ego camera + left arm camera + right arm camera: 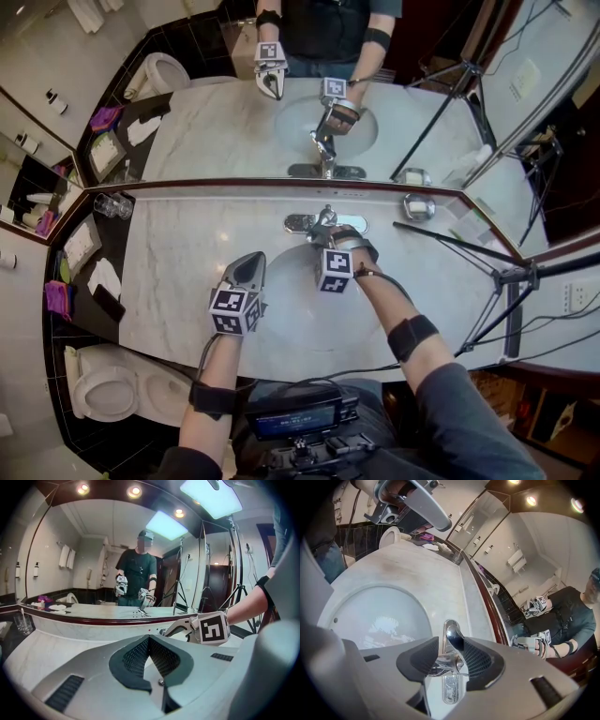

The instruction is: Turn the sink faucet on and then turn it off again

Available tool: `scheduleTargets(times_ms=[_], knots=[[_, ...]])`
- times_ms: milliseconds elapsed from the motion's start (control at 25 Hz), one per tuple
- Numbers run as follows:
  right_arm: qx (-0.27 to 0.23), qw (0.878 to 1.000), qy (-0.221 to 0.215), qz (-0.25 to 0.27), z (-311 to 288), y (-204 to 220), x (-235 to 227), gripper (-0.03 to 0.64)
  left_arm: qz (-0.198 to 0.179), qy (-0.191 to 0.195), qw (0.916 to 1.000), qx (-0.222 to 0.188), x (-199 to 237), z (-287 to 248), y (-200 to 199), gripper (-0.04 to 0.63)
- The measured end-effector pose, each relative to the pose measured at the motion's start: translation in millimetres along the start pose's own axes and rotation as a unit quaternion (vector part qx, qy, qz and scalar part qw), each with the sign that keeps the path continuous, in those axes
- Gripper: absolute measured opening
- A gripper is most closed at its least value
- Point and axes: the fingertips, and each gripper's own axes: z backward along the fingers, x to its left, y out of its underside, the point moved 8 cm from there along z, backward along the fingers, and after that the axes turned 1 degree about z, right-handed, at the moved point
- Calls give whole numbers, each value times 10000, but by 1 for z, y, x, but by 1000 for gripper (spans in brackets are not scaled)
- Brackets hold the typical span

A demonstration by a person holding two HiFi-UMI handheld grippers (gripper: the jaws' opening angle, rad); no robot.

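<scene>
The chrome sink faucet (322,221) stands at the back of the white basin (292,272), just under the mirror. My right gripper (330,236) reaches over the basin onto it. In the right gripper view the upright lever of the faucet (453,638) sits between the two dark pads, and my right gripper (451,657) is shut on it. I cannot tell whether water runs into the basin (370,616). My left gripper (251,265) hovers over the marble counter (178,272) left of the basin, shut and empty, its pads meeting at my left gripper (149,643). The right gripper (187,627) shows there too.
A wall mirror (234,122) runs behind the counter and repeats the scene. Drinking glasses (112,204) and a dark tray (89,272) of toiletries sit at the left, a small metal dish (419,206) at the right. A tripod (506,277) stands right, a toilet (108,389) lower left.
</scene>
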Motion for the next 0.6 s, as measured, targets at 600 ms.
scheduleTargets(times_ms=[600], knots=[[-725,9652,721,-2408,84,25,-32,33,-97,95,9998,-121,-12,13,-9,0]])
